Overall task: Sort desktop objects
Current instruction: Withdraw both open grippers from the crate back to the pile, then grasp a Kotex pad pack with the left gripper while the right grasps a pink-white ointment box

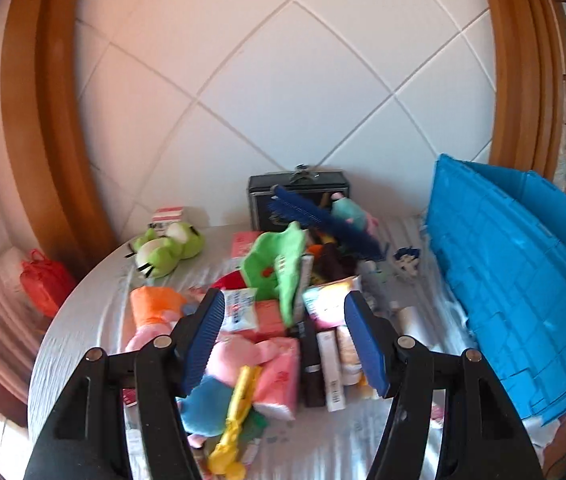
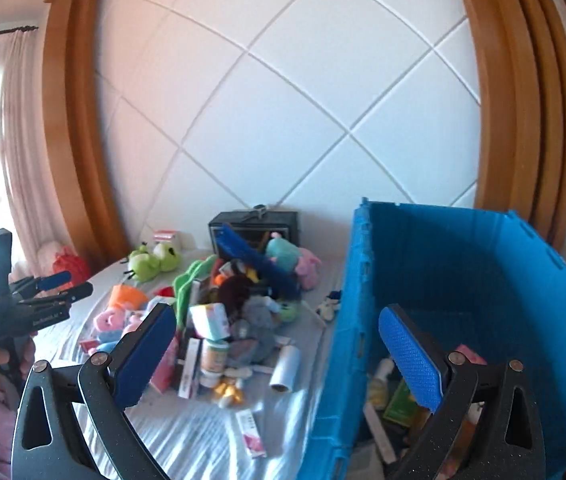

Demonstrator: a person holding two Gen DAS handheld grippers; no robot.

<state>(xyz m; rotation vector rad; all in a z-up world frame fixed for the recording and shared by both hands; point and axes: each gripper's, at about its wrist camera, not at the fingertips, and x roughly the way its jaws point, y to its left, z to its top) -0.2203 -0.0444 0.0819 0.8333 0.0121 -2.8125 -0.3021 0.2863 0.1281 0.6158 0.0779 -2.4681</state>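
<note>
Blue plastic fills the right of both views: the blue crate [image 2: 463, 280] stands at the right edge of the table [image 2: 187, 440], and in the right wrist view you can see into it. A few boxes and a small bottle already lie on its floor at the lower right of that frame, so some sorting looks done.

Most of it is still ahead of you. The pile [image 1: 283, 300] sits in the middle of the left wrist view, just beyond the fingertips: plush toys, a pink tissue pack [image 1: 279, 380], flat cartons, a yellow toy, a blue comb [image 1: 319, 220] lying across the top. Apart from it, a green frog plush [image 1: 167, 248] lies at centre left and a black case [image 1: 267, 196] stands against the wall behind.

Your left gripper [image 1: 287, 340] is partly open with nothing between its pads; it hangs above the near side of the pile. Your right gripper [image 2: 279, 360] is spread wide and empty too, one pad over the table and the other over the crate's mouth. By my reckoning you are between picks, with a small share binned and the bulk of the heap waiting.
</note>
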